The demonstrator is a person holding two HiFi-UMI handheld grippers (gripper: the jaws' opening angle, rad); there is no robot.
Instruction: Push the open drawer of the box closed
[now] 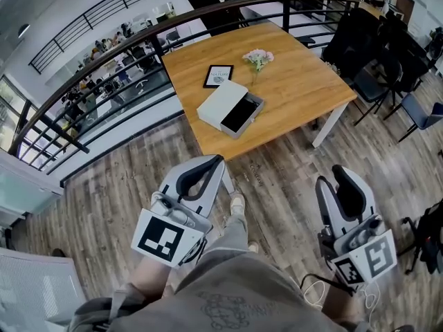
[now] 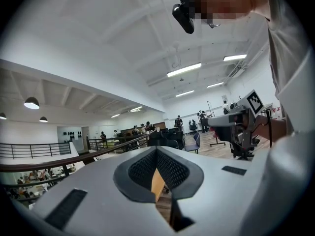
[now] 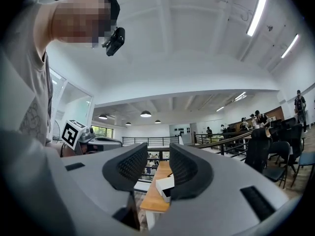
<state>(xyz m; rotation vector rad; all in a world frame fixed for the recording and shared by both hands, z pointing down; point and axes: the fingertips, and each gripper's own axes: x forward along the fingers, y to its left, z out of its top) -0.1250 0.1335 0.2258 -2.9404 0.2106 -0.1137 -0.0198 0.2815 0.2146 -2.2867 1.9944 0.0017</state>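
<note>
Task not begun; box [image 1: 223,102] lies on the table [image 1: 297,81], toward the tabletop edge nearest the person; its drawer [image 1: 242,114] stands pulled out, dark inside showing. A small frame [image 1: 218,75] and flowers [image 1: 257,59] sit behind it, toward the far edge.

All of the push is left: approach, contact on the drawer front, slide home.

Both grippers are held level over the wooden floor, short of the table and well apart from the box. Left gripper [image 1: 214,161]: pads meet at the tips, nothing between. Right gripper [image 1: 338,173]: fingers wide, empty; box visible through the gap in its own view [image 3: 165,186]. Judged: either could serve as pusher.
</note>
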